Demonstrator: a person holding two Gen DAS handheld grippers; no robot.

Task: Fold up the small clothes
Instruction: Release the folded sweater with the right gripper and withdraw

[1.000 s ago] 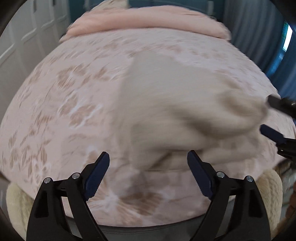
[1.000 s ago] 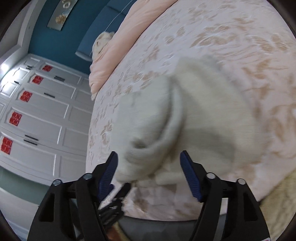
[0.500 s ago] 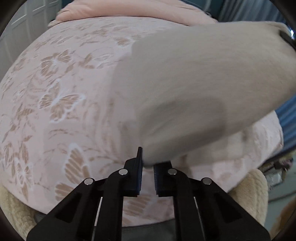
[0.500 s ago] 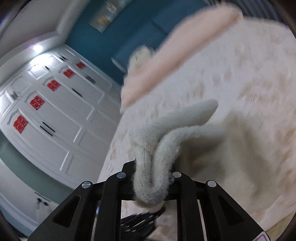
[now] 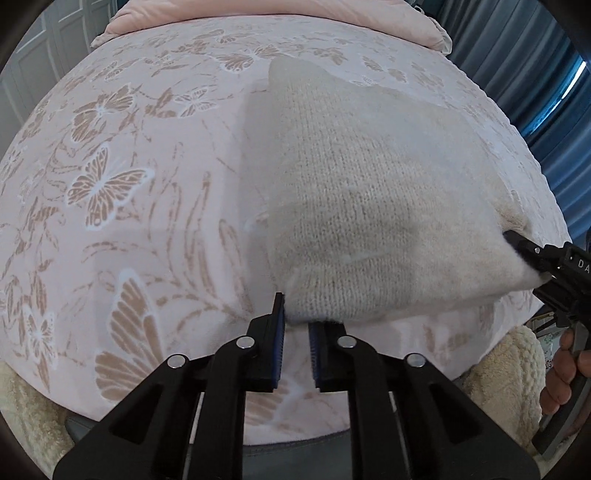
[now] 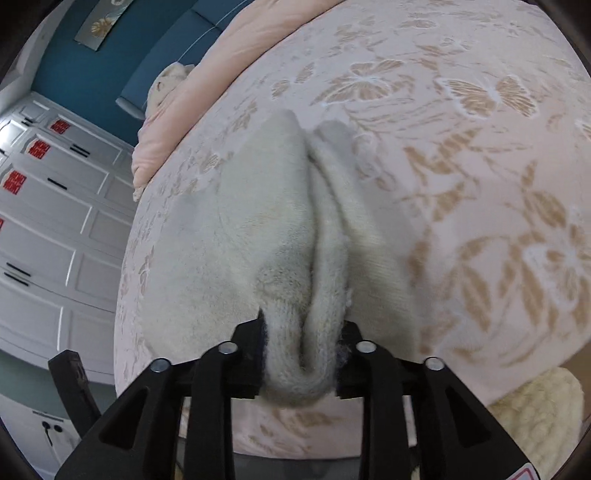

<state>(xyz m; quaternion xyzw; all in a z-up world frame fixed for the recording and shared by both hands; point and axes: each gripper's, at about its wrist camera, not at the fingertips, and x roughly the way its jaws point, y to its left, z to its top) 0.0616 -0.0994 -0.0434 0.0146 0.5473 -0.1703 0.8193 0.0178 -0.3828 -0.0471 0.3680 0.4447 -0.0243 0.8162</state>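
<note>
Between right fingers, sweater corner hidden.

Ahead of the jaws we see a butterfly bedspread, a pink pillow beyond, white cabinets left.

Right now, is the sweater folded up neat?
No. The sweater hangs stretched between the left gripper and right gripper, bunched there.
</note>
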